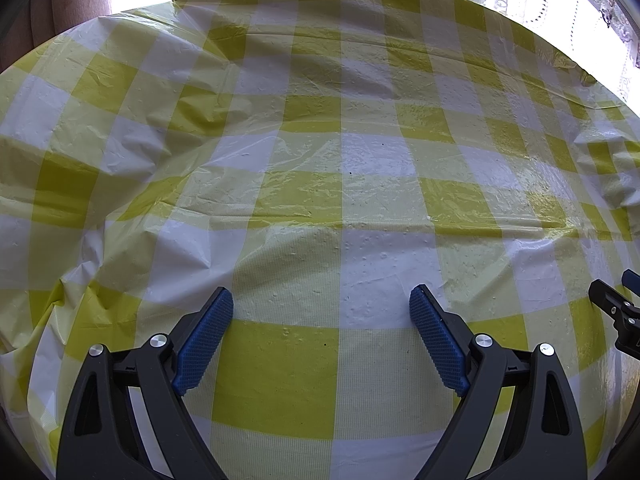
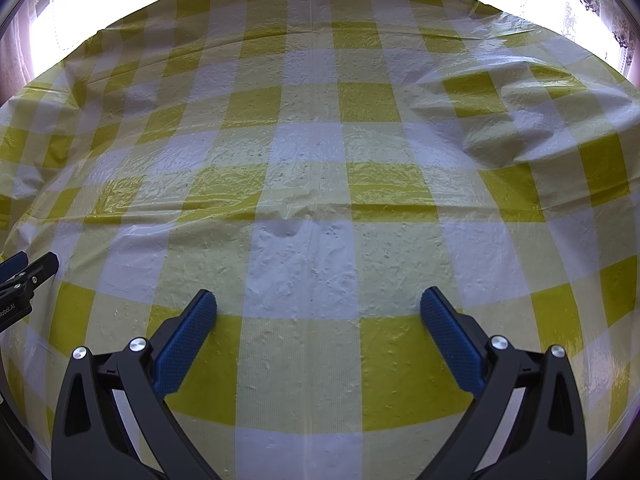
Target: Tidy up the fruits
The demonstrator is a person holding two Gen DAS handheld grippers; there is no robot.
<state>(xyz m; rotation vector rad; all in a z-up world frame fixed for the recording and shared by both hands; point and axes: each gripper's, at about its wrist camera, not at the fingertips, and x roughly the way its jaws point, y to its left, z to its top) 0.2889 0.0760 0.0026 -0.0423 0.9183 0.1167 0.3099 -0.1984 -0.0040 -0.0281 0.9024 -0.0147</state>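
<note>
Lettering reading "Robot.AI" is showing on the left gripper (image 2: 22, 270) at the right-wrist view's edge. Both it and the right gripper (image 2: 319, 300) are gaping wide (blue pads bare), holding nothing, hovering over a yellow-checked tablecloth (image 1: 320, 184); no fruit is showing.

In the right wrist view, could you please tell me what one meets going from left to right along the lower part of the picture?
Left claw at the edge → right claw's left pad → bare checked tablecloth → right claw's right pad.
</note>
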